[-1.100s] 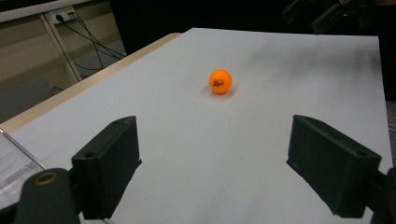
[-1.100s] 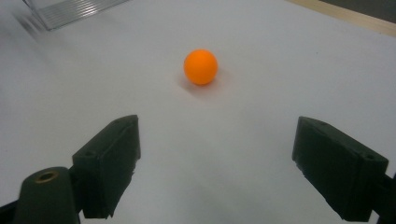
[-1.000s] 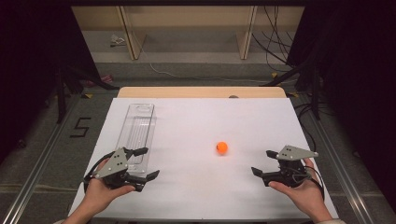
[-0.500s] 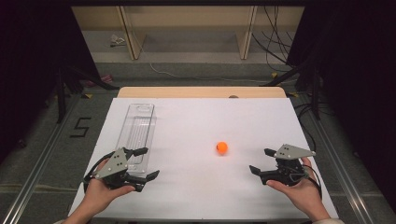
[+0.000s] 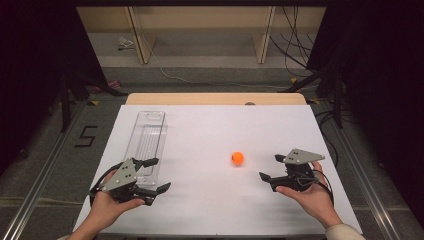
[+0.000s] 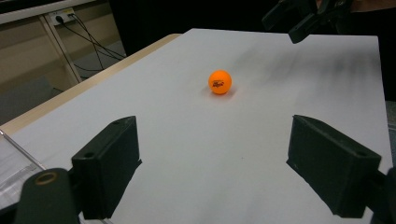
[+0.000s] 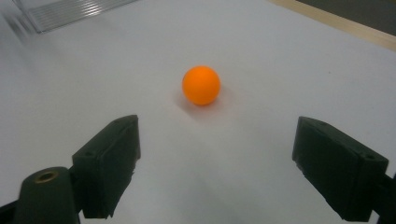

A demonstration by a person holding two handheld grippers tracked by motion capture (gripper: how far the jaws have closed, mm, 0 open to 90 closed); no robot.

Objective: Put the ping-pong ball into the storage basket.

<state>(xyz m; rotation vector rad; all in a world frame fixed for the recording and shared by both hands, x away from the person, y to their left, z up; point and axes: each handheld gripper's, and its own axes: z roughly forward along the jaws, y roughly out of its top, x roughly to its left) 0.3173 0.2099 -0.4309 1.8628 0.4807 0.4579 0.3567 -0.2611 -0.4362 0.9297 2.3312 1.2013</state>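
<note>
An orange ball (image 5: 237,158) rests on the white table (image 5: 210,130), right of centre. My right gripper (image 5: 270,167) is open just right of the ball, its jaws wide apart and pointing at it; in the right gripper view the ball (image 7: 201,85) lies a short way ahead of the jaws. My left gripper (image 5: 156,175) is open at the front left, beside the near end of a clear plastic tray (image 5: 147,137). In the left gripper view the ball (image 6: 220,81) sits farther off, with the right gripper (image 6: 299,18) beyond it.
The clear tray lies lengthwise along the table's left side and looks empty. A wooden strip (image 5: 215,98) edges the table's far side. Beyond it are shelving legs and cables on the floor (image 5: 200,70).
My right gripper has slid left toward the ball. The left gripper and the ball have stayed put.
</note>
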